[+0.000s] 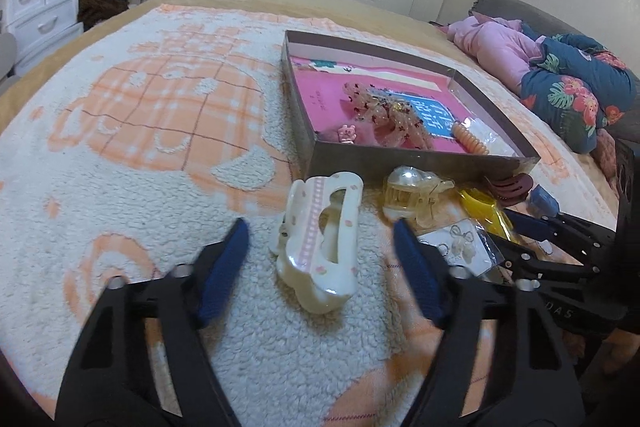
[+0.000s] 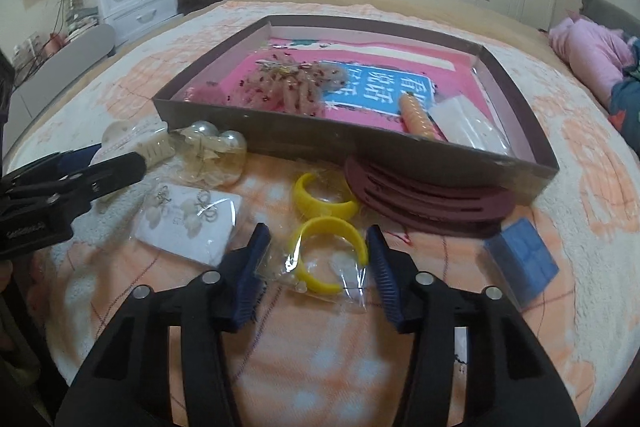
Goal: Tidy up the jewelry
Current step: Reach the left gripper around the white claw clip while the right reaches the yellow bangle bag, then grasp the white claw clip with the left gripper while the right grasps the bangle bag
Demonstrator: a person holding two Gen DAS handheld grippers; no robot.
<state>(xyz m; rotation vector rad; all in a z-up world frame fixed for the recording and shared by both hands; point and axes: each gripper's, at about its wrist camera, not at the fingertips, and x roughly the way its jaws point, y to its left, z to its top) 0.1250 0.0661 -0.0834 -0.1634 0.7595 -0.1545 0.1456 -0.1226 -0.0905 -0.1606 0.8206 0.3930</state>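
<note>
- My left tongs (image 1: pixel 320 227) are spread wide, and the cream hair claw (image 1: pixel 320 243) with its pink dotted stripe lies on the blanket (image 1: pixel 120 155) between the blue fingertips (image 1: pixel 236 239), touching neither that I can see.
- My right tongs (image 2: pixel 318 239) are apart too, with the yellow bangle in its clear bag (image 2: pixel 330 255) lying between the pads, apparently untouched.
- Taking the shallow brown box (image 2: pixel 280 137) as the mark: it sits on the blanket beyond both tongs, and everything loose lies on my side of its near wall.
- Inside the box, on a pink printed sheet, lie a speckled peach hair claw (image 2: pixel 296 87), an orange coil hair tie (image 2: pixel 420 117) near the front wall, and a small clear packet (image 2: pixel 468 127) just beside the tie.
- From the left view a little pink bear clip (image 1: pixel 347 134) sits in the box's near corner.
- Just in front of the box's near wall: the pearl-topped clear claw (image 2: pixel 216 155), a second yellow bangle (image 2: pixel 320 197), and a dark red oval clip (image 2: pixel 428 197) tucked against, perhaps partly under, the wall.
- Nearer me than those, a white card of earrings (image 2: pixel 190 223) lies by the left tongs.
- A blue plastic case (image 2: pixel 524 259) lies off the box's near right corner.
</note>
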